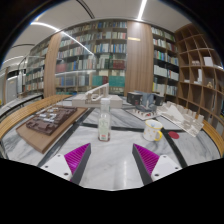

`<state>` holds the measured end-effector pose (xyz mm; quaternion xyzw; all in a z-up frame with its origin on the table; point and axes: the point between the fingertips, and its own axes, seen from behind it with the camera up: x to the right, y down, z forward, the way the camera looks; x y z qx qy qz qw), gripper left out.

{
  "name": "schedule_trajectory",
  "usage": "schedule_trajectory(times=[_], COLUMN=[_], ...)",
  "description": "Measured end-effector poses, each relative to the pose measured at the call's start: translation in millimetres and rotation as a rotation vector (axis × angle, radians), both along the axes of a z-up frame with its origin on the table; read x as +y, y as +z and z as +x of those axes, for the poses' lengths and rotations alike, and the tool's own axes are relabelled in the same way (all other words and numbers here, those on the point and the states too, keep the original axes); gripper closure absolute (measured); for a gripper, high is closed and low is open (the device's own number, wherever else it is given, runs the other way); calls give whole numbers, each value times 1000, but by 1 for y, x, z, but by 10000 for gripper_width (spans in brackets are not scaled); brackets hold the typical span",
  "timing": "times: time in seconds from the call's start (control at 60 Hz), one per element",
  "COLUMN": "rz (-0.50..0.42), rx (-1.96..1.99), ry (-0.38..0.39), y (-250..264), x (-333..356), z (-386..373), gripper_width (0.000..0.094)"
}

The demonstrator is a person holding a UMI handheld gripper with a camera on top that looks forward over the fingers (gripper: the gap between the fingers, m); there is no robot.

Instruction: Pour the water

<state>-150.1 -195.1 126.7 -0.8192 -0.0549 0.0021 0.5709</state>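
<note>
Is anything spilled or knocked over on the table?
Nothing stands out. The bottle stands upright on the table, ahead of the open gripper, with its fingers apart and holding nothing. The cup beside it looks upright too. No puddle shows on the table, though small drops would be hard to see.

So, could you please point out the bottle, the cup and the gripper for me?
bottle (104,124), gripper view, middle of its clear body.
cup (151,130), gripper view, its pale side wall.
gripper (112,158), gripper view, midway between its open fingertips.
</note>
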Motion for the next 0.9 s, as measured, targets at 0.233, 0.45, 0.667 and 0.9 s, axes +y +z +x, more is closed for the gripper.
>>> schedule_trajectory(times=[0.233, 0.45, 0.667, 0.9], rz=[83, 92, 114, 163], rx=[-21, -42, -17, 86], ry=[-10, -28, -21, 41], y=[-17, -48, -53, -18], x=[147, 231, 247, 235], z=[-47, -52, -53, -63], gripper_width=[84, 167, 474, 533])
